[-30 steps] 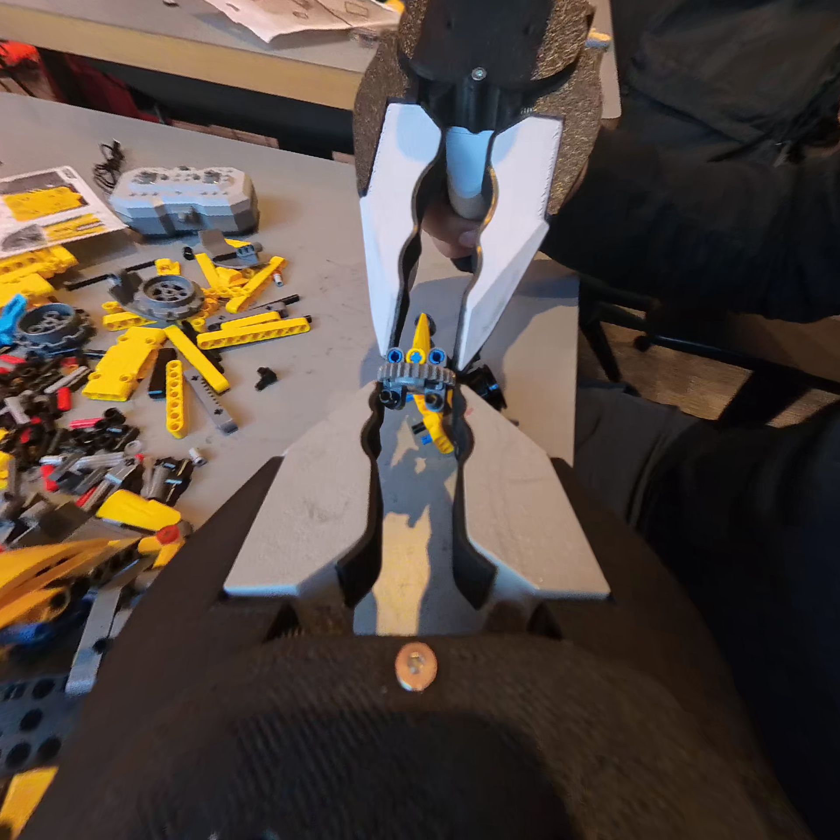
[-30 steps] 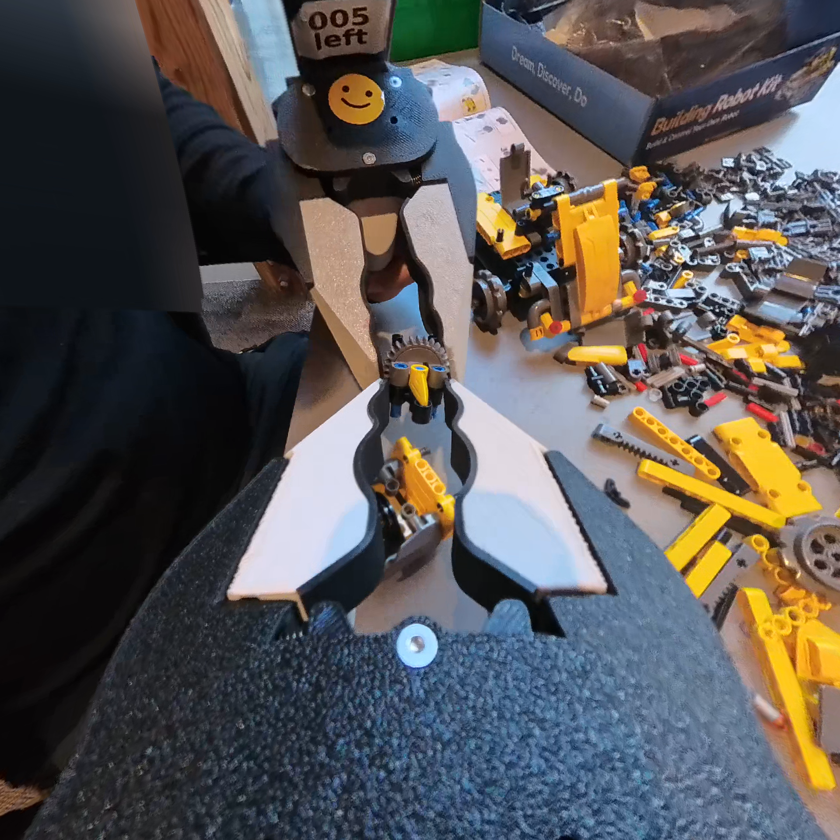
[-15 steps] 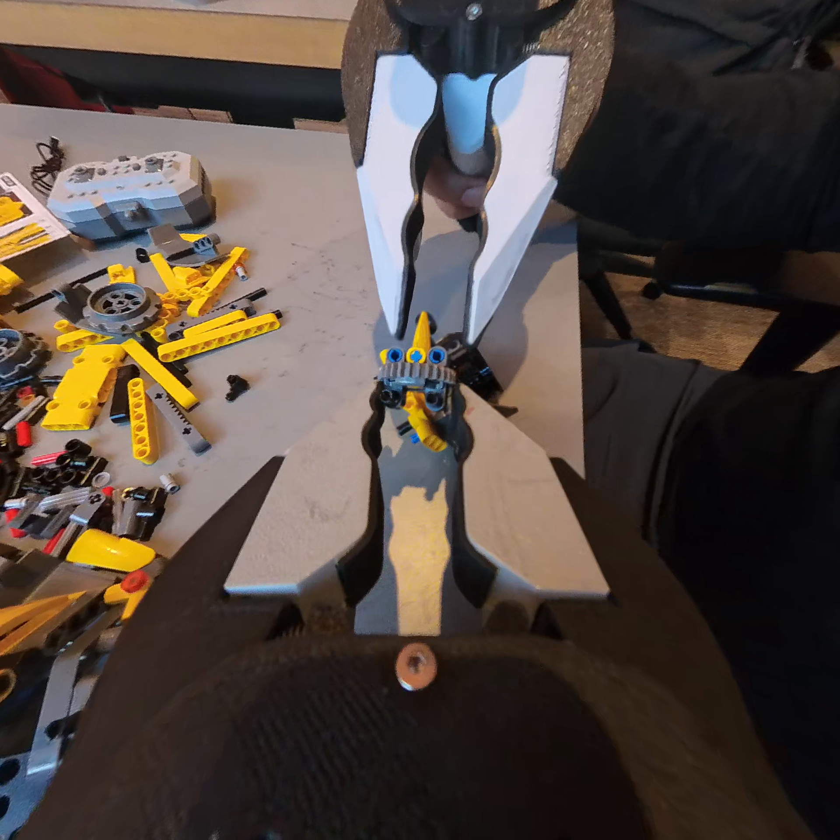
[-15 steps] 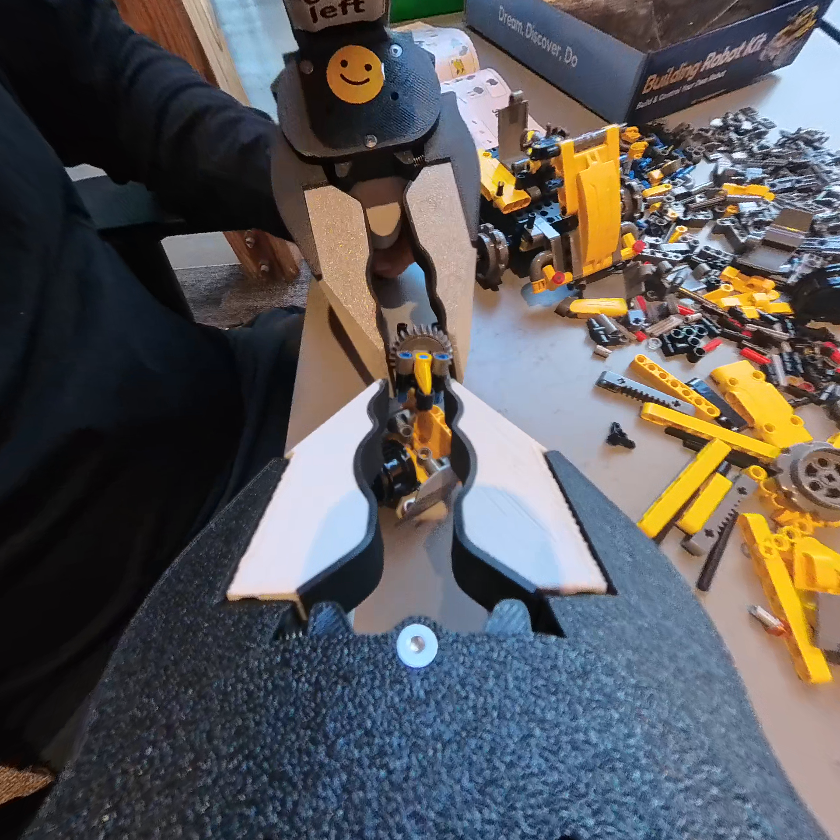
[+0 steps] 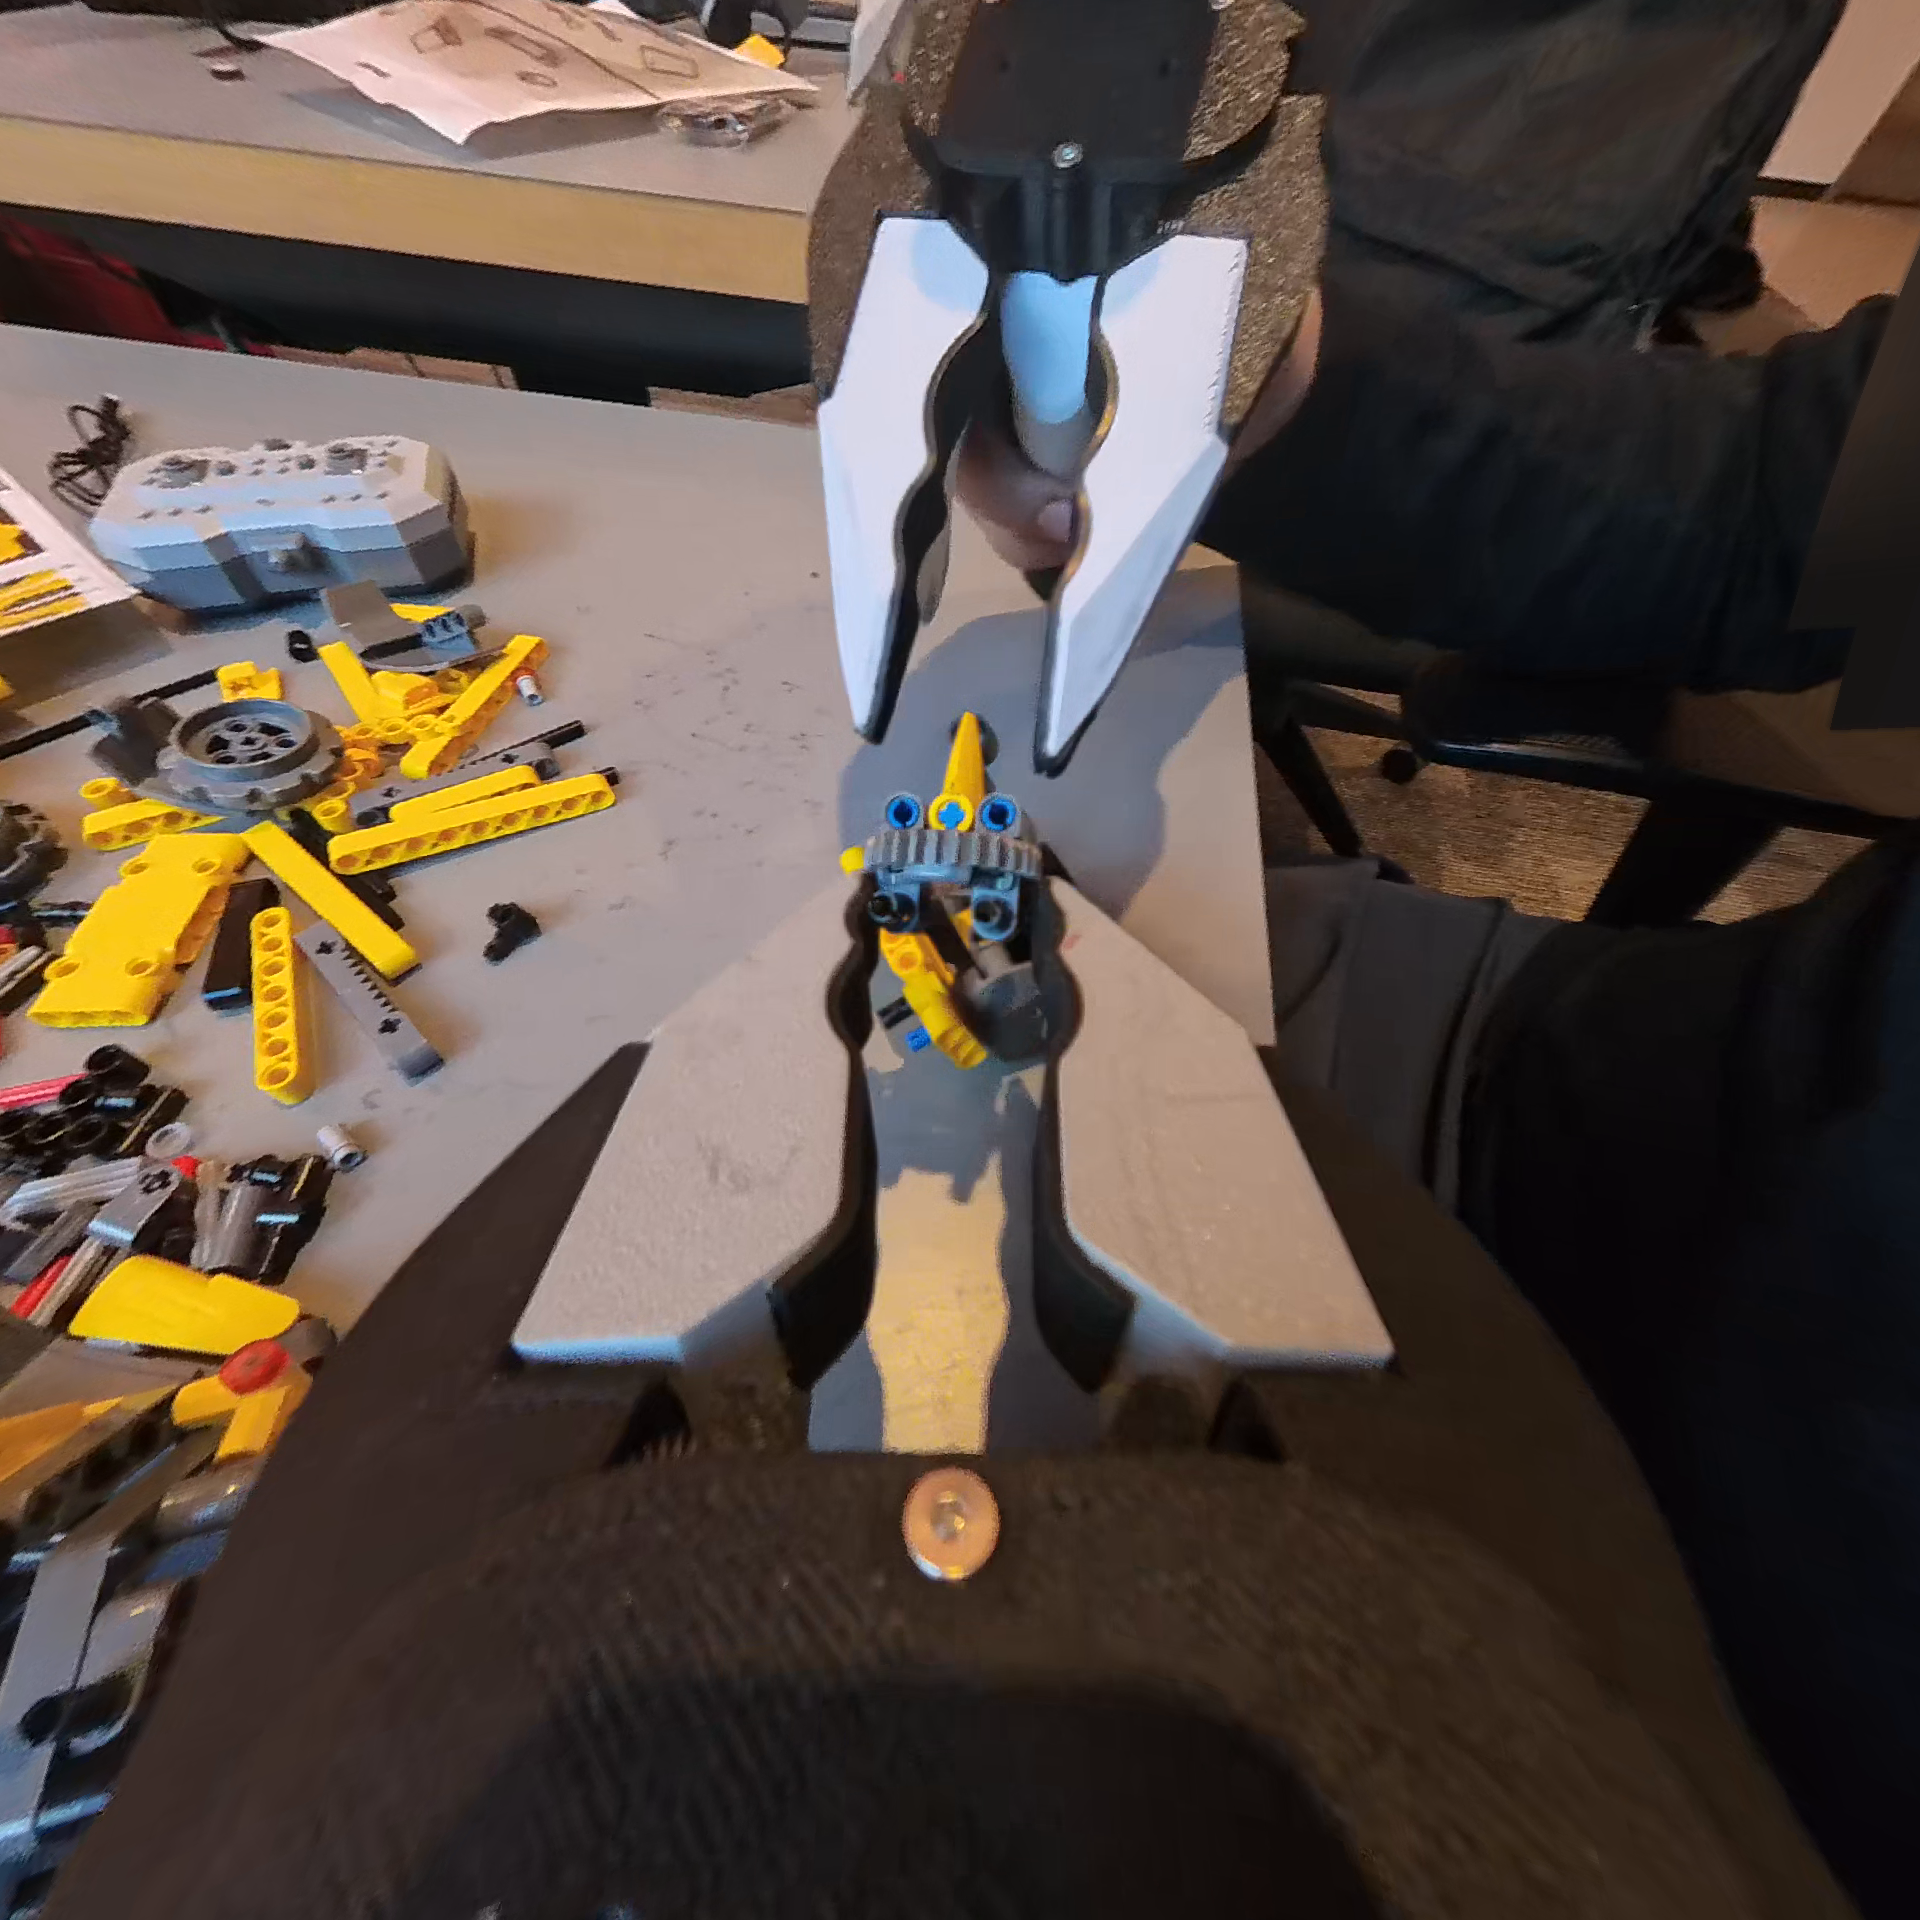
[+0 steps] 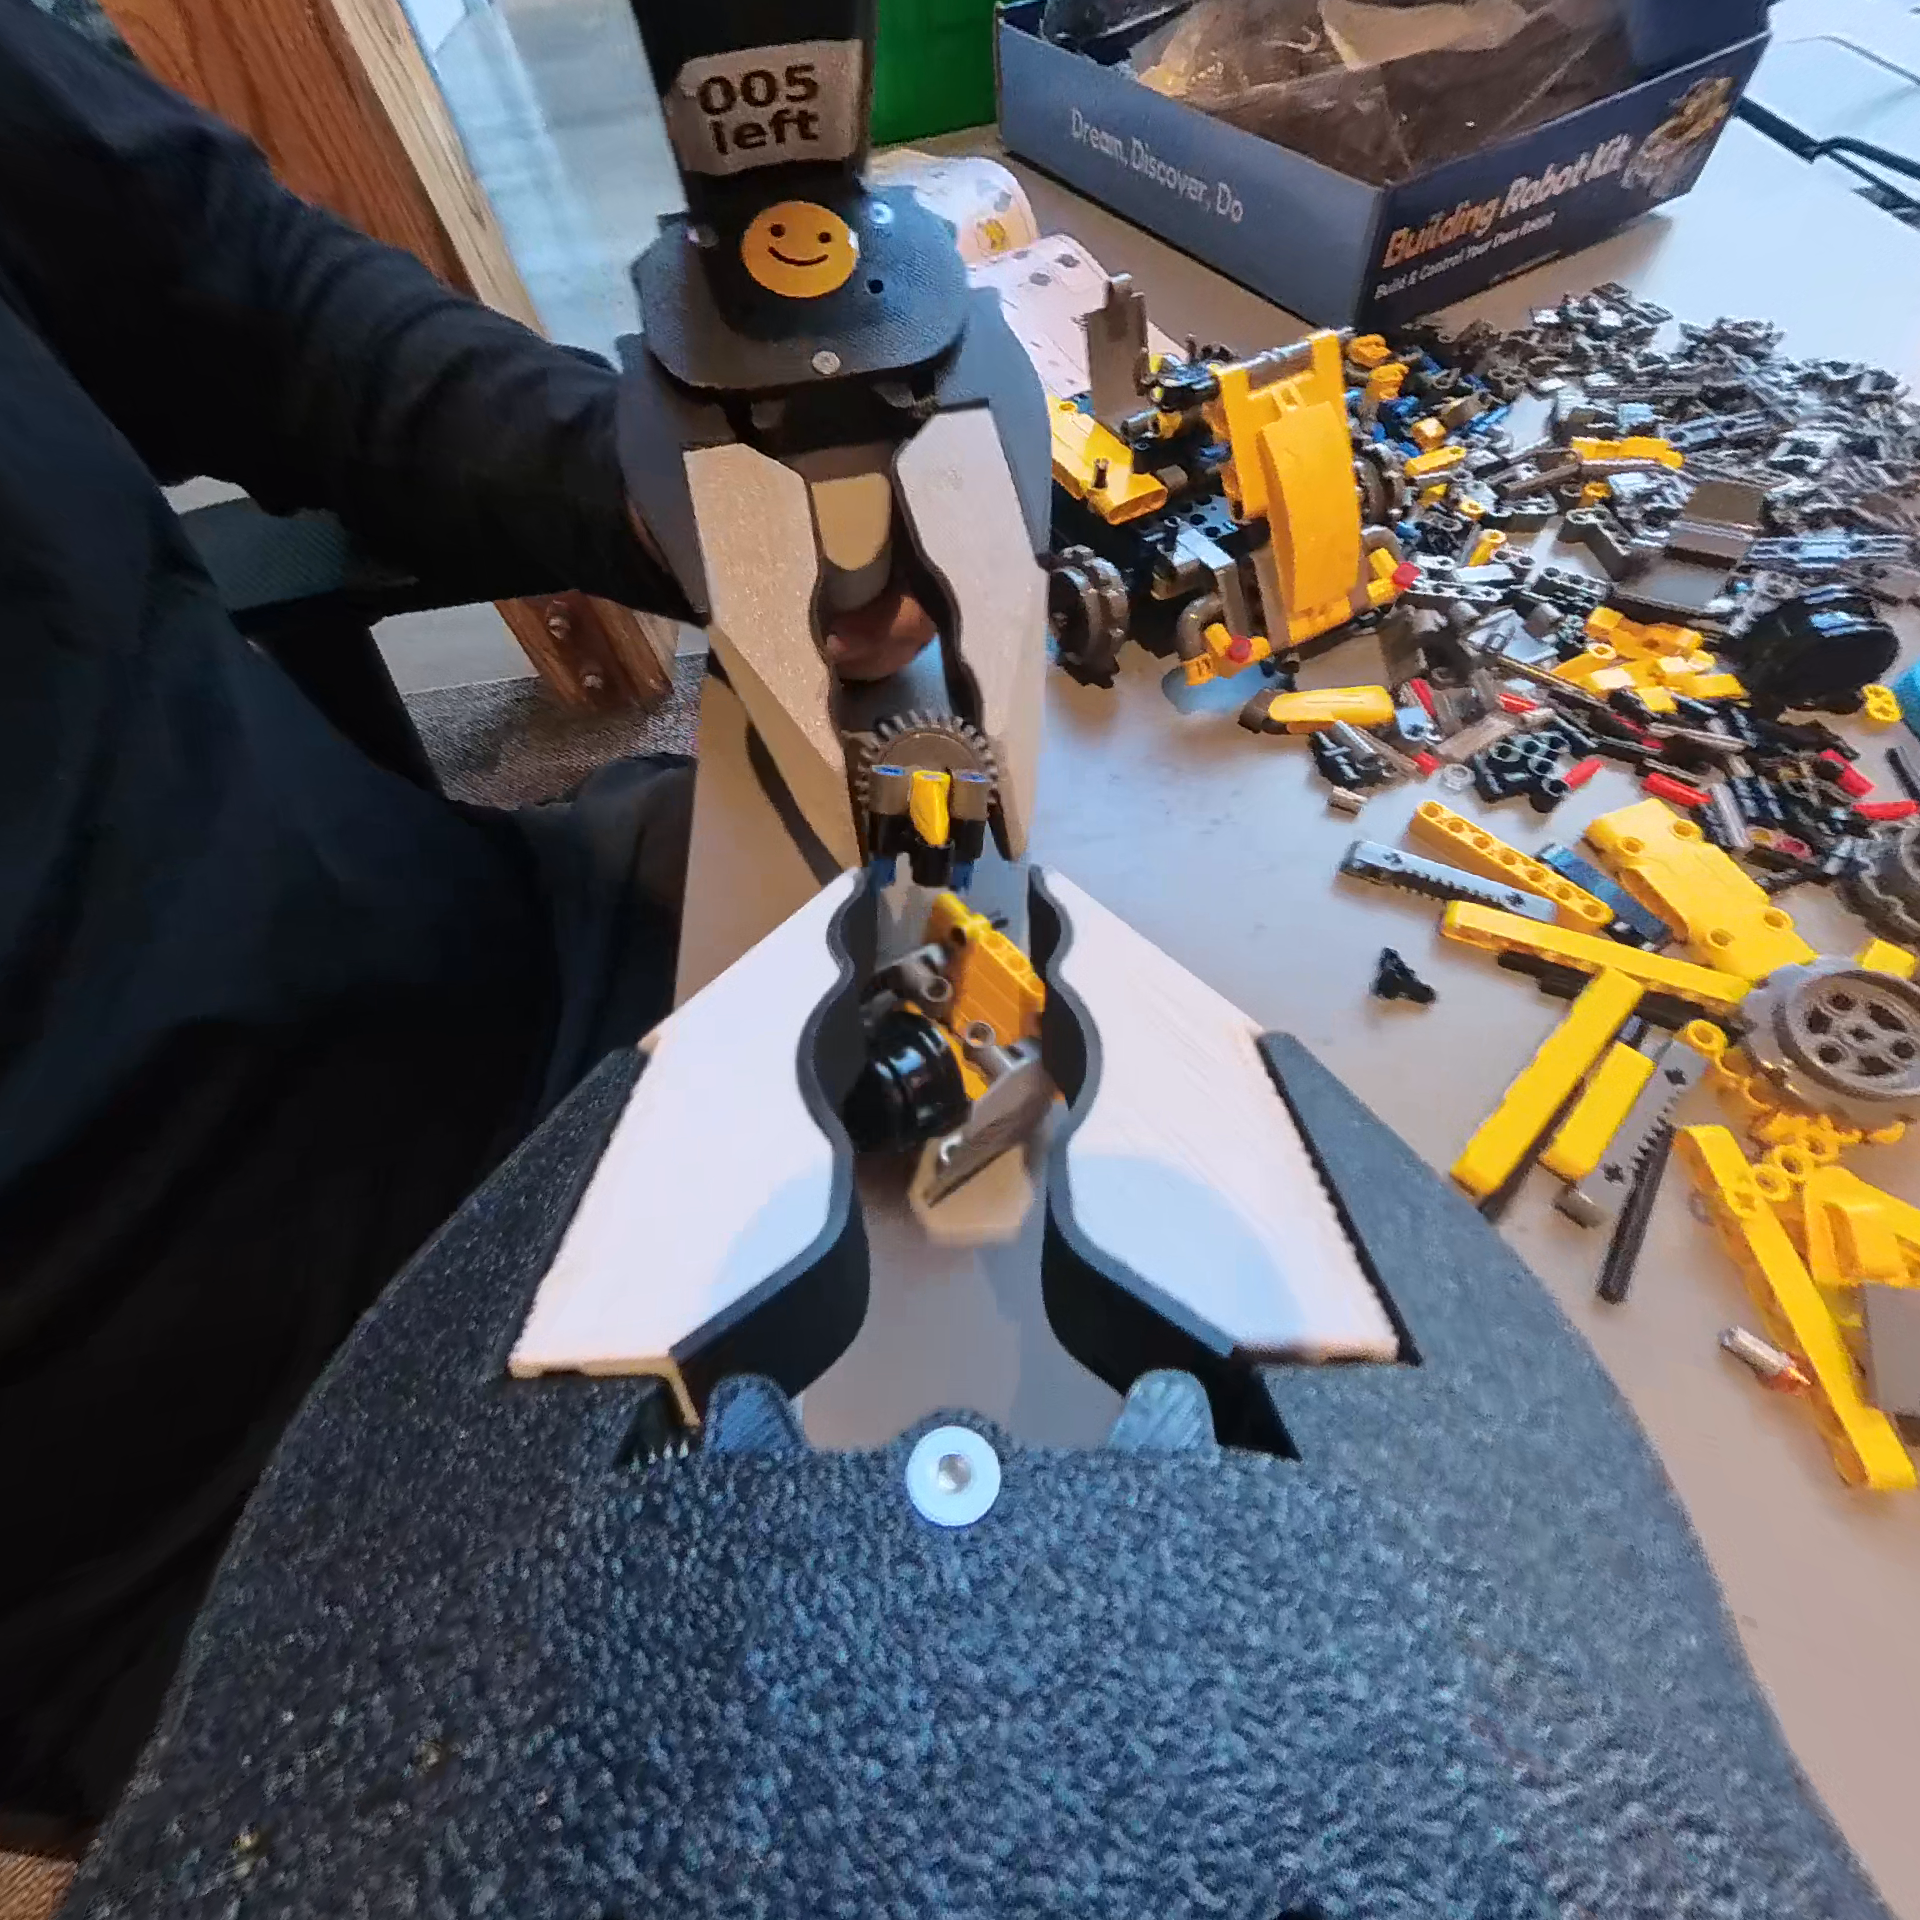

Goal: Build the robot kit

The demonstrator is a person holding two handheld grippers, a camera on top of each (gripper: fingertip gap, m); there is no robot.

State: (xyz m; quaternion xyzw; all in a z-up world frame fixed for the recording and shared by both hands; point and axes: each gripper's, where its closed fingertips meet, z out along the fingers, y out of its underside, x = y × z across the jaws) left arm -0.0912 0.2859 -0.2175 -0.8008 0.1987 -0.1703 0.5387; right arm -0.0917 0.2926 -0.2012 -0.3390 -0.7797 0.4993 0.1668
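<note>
My left gripper (image 5: 956, 906) is shut on a small built assembly (image 5: 951, 852) with a grey gear, blue pins and a yellow spike, and holds it above the grey table's corner (image 5: 1164, 831). A yellow, grey and black part of the assembly hangs below the gear (image 6: 935, 1039). My right gripper (image 6: 945, 888) faces it, open and empty. Its fingertips stop just short of the assembly (image 6: 925, 764). In the left wrist view the right gripper (image 5: 958, 748) stands either side of the yellow spike without touching it. The left gripper (image 6: 928, 836) shows opposite in the right wrist view.
Loose yellow, grey and black building parts (image 5: 312, 831) cover the table, with a grey battery box (image 5: 281, 509) behind them. A half-built yellow vehicle (image 6: 1278, 499), a blue cardboard box (image 6: 1351, 177) and a grey wheel hub (image 6: 1829, 1029) are nearby. The person's dark sleeves and body are close. My two grippers' fingertips are within a few centimetres of each other.
The right gripper has drawn back a little from the assembly, with its opening unchanged. The hanging lower part has turned, and its black wheel now shows. The left gripper's hold is unchanged.
</note>
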